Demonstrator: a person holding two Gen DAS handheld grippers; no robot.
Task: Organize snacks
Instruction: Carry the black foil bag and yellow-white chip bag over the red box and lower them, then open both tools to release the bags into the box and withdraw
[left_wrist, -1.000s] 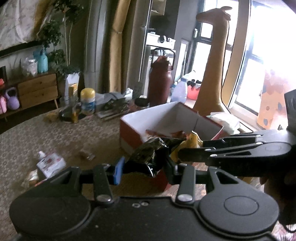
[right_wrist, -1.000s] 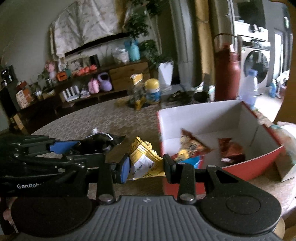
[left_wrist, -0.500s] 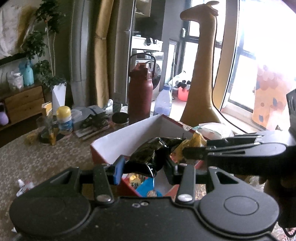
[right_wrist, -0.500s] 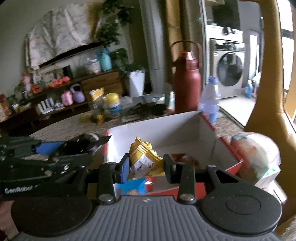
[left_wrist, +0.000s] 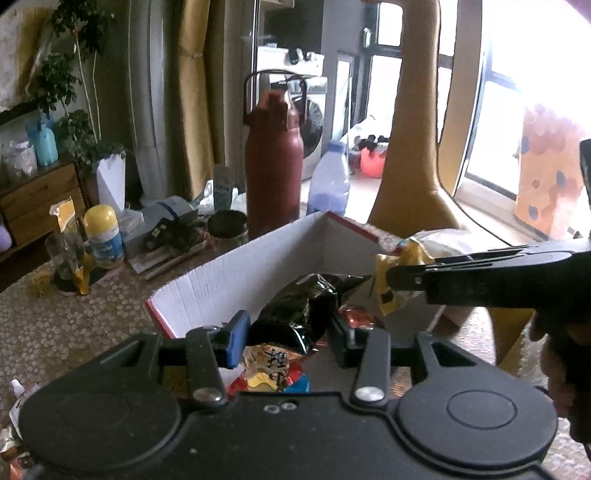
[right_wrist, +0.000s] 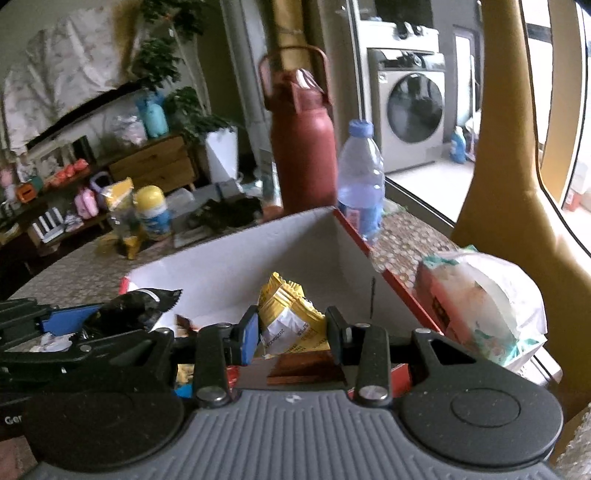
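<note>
Hanging over the open box (left_wrist: 236, 273), a black snack bag (left_wrist: 295, 314) is pinched in the left gripper (left_wrist: 284, 332); yellow snack pack (right_wrist: 291, 317) is pinched in the right gripper (right_wrist: 291, 332), also above the box, just beside the other. More snack packs (left_wrist: 273, 369) lie inside on the bottom. Behind box: red flask (right_wrist: 301, 147) & water bottle (right_wrist: 360, 177), w/ a yellow-lid jar (left_wrist: 103, 232) further left. Bagged pack (right_wrist: 480, 295) sits right of box.

Left tool (left_wrist: 288, 332) clamped, right tool (right_wrist: 291, 334) clamped; tools side by side, level.
</note>
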